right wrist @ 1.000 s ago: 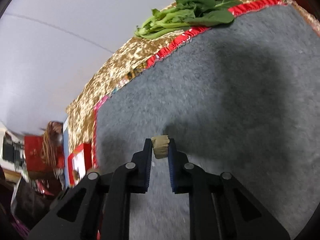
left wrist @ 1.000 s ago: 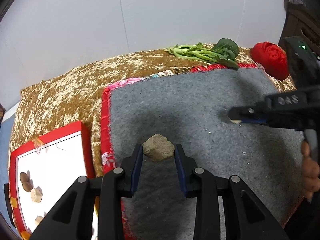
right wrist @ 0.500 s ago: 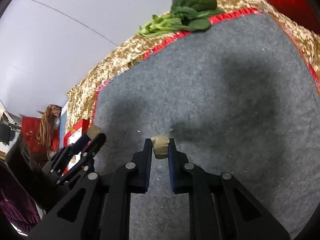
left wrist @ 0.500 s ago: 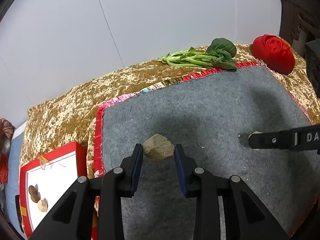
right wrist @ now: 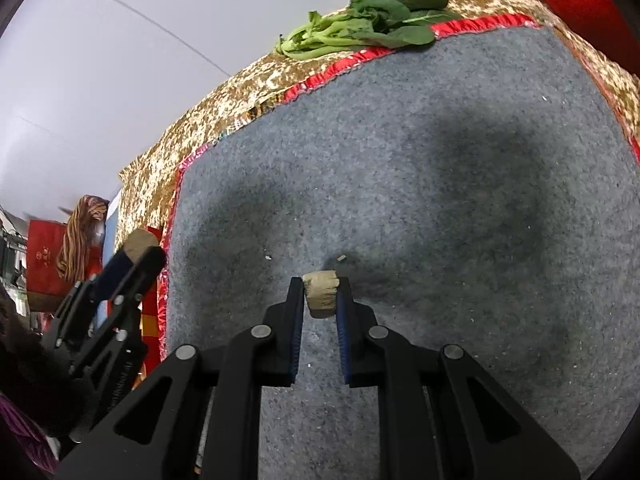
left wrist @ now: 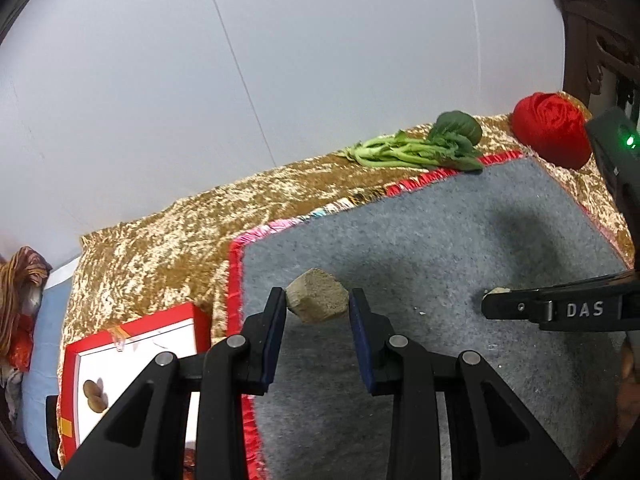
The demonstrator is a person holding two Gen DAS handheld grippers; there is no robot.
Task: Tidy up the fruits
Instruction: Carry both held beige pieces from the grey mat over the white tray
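Observation:
My left gripper (left wrist: pixel 317 306) is shut on a tan, rough fruit chunk (left wrist: pixel 318 300) and holds it above the left edge of the grey mat (left wrist: pixel 440 248). My right gripper (right wrist: pixel 321 295) is shut on a smaller tan fruit piece (right wrist: pixel 321 294) above the middle of the mat (right wrist: pixel 400 160). In the left wrist view the right gripper (left wrist: pixel 490 304) comes in from the right; in the right wrist view the left gripper (right wrist: pixel 138 250) stands at the left with its chunk. A red-rimmed white tray (left wrist: pixel 136 344) at the lower left holds brown fruits (left wrist: pixel 95 394).
Leafy greens (left wrist: pixel 424 146) lie at the mat's far edge on the gold cloth (left wrist: pixel 160 240). A red fabric ball (left wrist: pixel 550 134) sits at the far right. A white wall stands behind. A braided brown bundle (left wrist: pixel 20 276) lies at the far left.
Both grippers have risen and tilted while holding their pieces. The right gripper has moved lower in the left wrist view, and the left gripper has come into the right wrist view.

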